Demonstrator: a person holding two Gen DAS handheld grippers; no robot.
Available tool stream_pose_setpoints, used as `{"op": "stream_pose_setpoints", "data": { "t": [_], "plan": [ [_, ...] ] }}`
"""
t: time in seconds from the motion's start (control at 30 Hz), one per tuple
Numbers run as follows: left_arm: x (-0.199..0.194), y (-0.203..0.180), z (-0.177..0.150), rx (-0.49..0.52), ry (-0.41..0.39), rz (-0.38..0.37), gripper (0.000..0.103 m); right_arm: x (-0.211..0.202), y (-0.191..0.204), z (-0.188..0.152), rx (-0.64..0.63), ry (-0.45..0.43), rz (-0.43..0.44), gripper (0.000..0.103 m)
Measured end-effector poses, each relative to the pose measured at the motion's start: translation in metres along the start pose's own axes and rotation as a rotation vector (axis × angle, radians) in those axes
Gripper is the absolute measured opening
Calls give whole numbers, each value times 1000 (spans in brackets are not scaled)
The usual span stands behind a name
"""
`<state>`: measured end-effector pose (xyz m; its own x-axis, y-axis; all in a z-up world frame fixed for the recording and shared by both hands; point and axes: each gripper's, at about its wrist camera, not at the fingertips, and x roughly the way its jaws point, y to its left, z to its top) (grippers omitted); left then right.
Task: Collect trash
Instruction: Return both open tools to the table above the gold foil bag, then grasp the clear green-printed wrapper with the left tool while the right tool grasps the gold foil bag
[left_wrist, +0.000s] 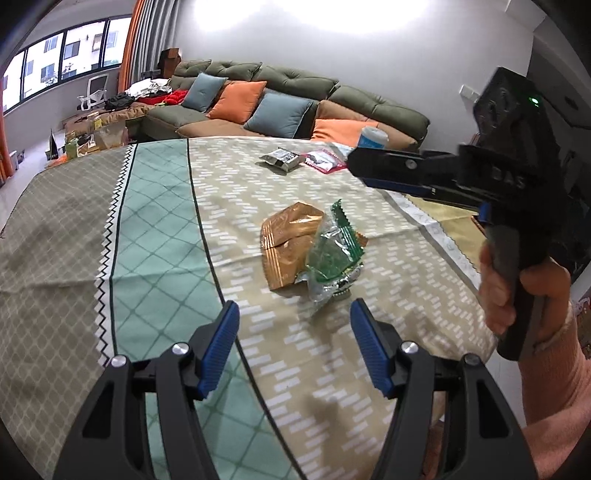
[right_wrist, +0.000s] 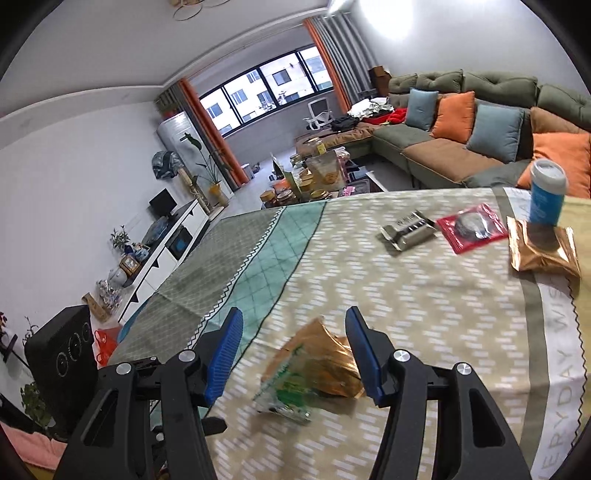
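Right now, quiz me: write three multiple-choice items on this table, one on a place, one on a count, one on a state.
1. Where does the green wrapper lie?
A. on the gold wrapper
B. on the sofa
C. under the red packet

2. How many orange cushions are on the sofa?
A. one
B. two
C. five

3. How is the left tool?
A. shut on the cup
B. open, holding nothing
C. shut on a wrapper

Answers: 1 A, the green wrapper overlaps the gold one's edge. 2 B, the right wrist view shows two orange among blue ones. 3 B, its blue fingers stand apart over bare tablecloth.
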<state>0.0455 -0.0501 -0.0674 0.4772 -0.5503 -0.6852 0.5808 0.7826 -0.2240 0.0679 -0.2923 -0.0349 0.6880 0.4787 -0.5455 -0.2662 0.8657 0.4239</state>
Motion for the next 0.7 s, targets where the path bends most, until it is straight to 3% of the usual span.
{"op": "stream_pose_setpoints", "data": {
  "t": [0.3, 0.7],
  "plan": [
    [2, -6, 11, 7, 5, 19, 64, -5, -16, -8, 29, 2, -1, 59],
    [5, -15, 20, 23, -12, -20, 62, -5, -29, -8, 62, 0, -9, 59]
  ]
}}
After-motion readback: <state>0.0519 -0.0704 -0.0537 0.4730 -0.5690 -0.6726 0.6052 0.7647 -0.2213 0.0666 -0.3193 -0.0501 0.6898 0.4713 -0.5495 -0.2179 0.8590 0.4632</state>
